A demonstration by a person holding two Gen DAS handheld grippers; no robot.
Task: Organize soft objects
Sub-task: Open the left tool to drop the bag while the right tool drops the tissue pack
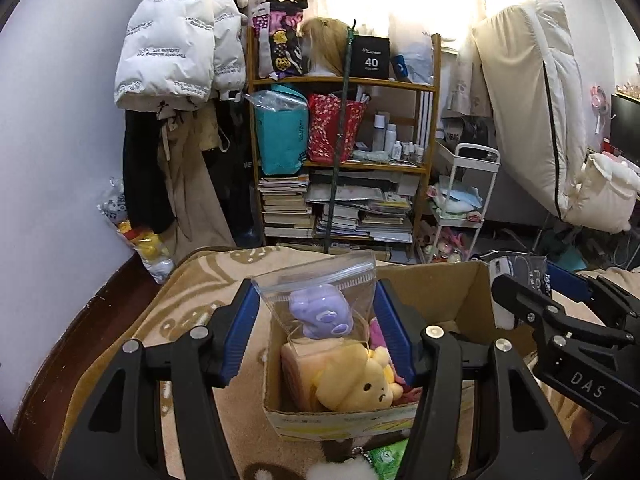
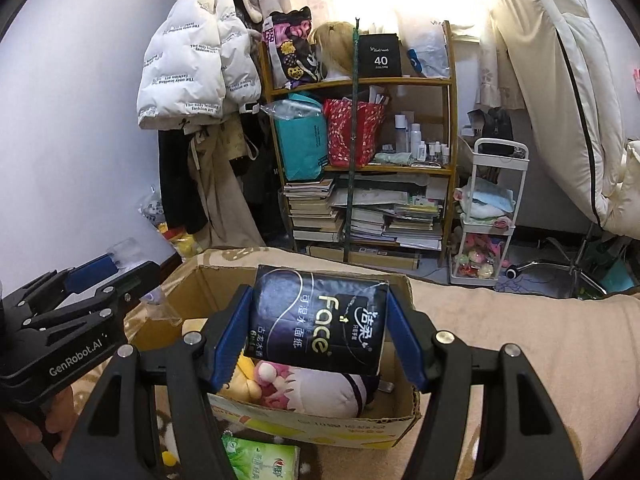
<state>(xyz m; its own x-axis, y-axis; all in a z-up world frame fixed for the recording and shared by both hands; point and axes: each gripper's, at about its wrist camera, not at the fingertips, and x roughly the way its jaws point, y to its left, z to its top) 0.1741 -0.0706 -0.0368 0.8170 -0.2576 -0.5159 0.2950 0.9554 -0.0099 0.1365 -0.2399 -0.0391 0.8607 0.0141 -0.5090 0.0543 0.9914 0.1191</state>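
My left gripper (image 1: 316,300) is shut on a clear zip bag (image 1: 320,300) with a purple soft toy inside, held above the left end of an open cardboard box (image 1: 460,296) on the bed. A yellow plush bear (image 1: 360,384) lies in the box. My right gripper (image 2: 318,320) is shut on a black "Face" tissue pack (image 2: 318,320), held over the same box (image 2: 320,424). Pink and white plush toys (image 2: 320,388) lie under it. The right gripper also shows in the left wrist view (image 1: 560,304), and the left gripper in the right wrist view (image 2: 120,268).
A green tissue pack (image 2: 264,460) and a white fluffy item (image 1: 340,470) lie on the beige blanket (image 2: 520,340) in front of the box. A wooden bookshelf (image 1: 340,160), hanging coats (image 1: 180,52), a white cart (image 1: 460,208) and a folded mattress (image 1: 532,100) stand beyond the bed.
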